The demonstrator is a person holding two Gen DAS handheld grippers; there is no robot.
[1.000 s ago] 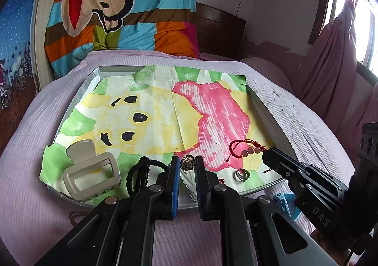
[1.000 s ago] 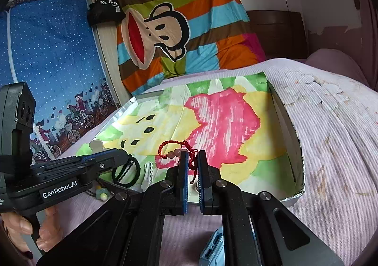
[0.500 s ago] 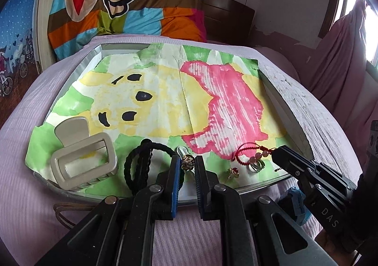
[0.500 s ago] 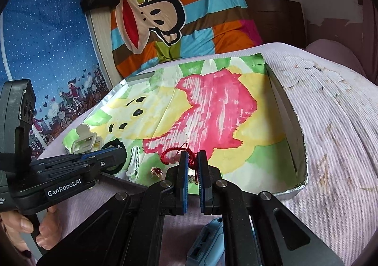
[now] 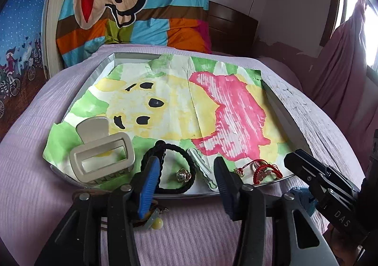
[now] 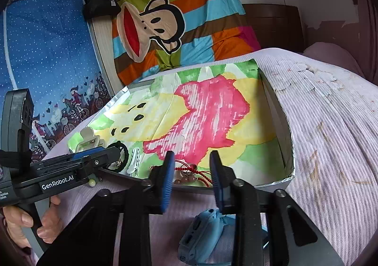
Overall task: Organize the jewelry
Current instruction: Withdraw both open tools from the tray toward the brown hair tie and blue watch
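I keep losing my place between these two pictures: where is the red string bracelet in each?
Left wrist view: red string bracelet, lower right, at the tray's near edge.
Right wrist view: red string bracelet, bottom centre, between the right tongs, untouched.
Shared landmark: the pink painted patch just behind it.

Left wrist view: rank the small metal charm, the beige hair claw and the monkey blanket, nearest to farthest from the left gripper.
1. Small metal charm: between the opening jaws of the left gripper, inside the black hair tie.
2. Beige hair claw: left, on the tray's near edge.
3. Monkey blanket: far back.
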